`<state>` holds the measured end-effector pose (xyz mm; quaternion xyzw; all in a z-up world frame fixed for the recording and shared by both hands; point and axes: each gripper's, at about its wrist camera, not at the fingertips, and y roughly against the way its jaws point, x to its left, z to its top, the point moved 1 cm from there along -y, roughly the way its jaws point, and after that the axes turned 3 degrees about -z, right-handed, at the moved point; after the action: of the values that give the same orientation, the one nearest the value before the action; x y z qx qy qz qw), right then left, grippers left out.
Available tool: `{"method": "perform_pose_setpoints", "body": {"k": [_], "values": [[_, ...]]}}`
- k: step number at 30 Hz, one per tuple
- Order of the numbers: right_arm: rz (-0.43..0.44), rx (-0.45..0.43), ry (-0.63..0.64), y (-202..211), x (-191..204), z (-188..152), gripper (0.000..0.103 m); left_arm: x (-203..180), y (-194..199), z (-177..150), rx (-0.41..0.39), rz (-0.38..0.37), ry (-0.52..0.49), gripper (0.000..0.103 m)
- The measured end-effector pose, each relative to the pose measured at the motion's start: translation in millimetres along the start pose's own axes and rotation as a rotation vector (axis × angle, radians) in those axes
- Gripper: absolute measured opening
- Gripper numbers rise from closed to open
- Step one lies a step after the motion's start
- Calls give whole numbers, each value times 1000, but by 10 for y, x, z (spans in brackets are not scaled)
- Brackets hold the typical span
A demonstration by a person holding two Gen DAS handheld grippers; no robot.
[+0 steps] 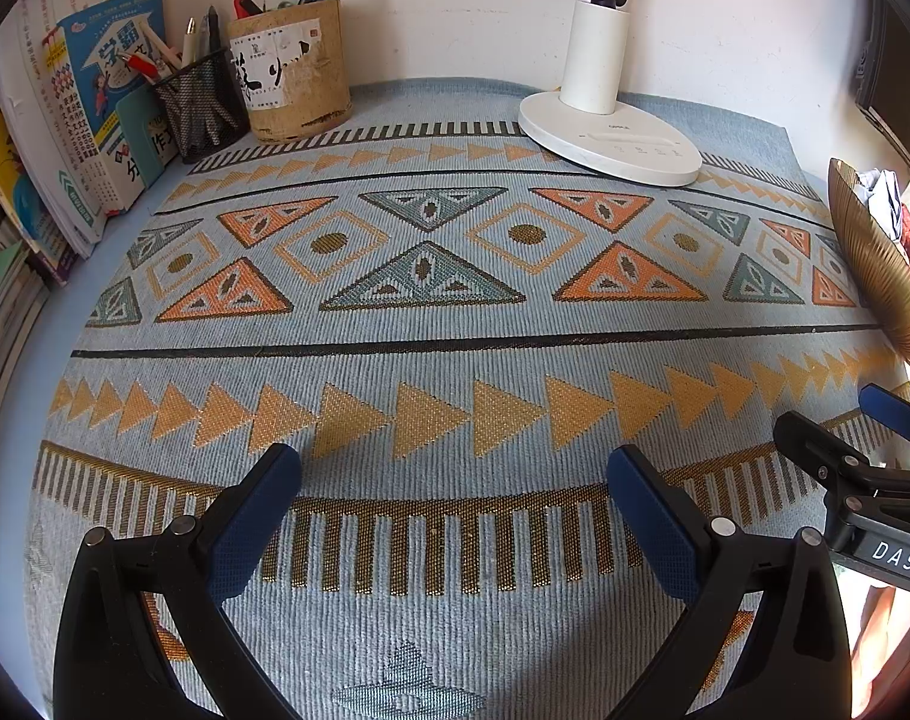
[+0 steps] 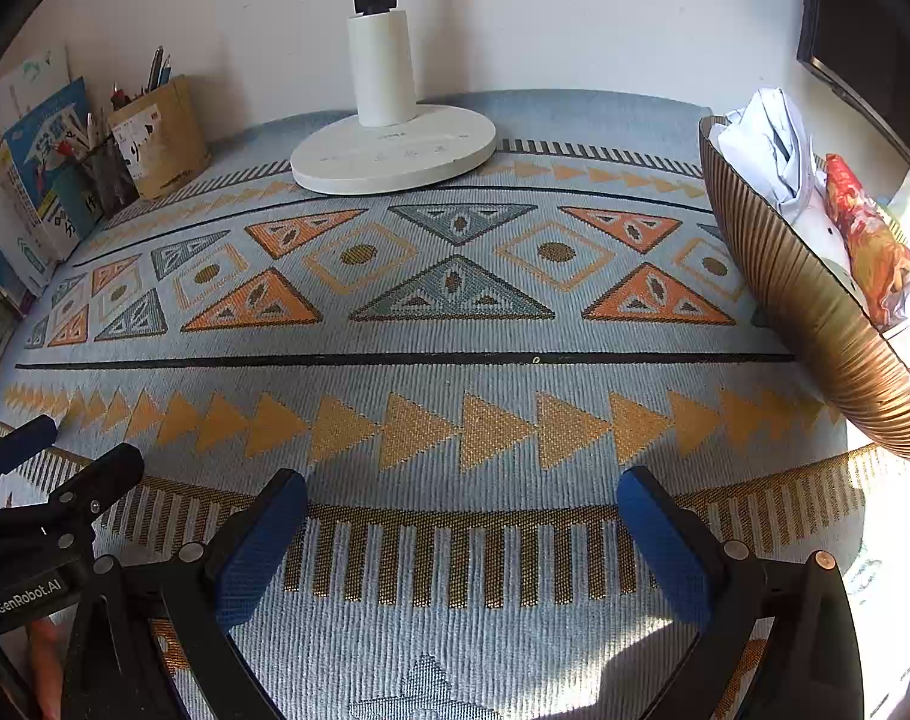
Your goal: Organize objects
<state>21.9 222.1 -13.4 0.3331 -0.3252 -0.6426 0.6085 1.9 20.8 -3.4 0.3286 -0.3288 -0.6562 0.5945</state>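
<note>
My left gripper (image 1: 453, 468) is open and empty, low over a patterned blue cloth (image 1: 455, 330) on the desk. My right gripper (image 2: 462, 492) is open and empty too, beside it; it also shows at the right edge of the left wrist view (image 1: 847, 426). A ribbed gold bowl (image 2: 802, 300) at the right holds crumpled white paper (image 2: 772, 144) and a red-orange wrapper (image 2: 868, 240). A bamboo pen holder (image 1: 293, 72) and a black mesh pen cup (image 1: 200, 105) with pens stand at the back left.
A white desk lamp base (image 1: 610, 141) stands at the back centre against the wall. Books (image 1: 95, 108) lean upright along the left side. A dark screen edge (image 2: 862, 30) is at the far right.
</note>
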Motion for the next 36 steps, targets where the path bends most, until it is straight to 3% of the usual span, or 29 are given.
{"method": "perform_pose_setpoints", "body": {"k": [36], "values": [[0, 0, 0, 3, 4, -3, 103, 1, 10, 22, 0, 1, 0, 103]]}}
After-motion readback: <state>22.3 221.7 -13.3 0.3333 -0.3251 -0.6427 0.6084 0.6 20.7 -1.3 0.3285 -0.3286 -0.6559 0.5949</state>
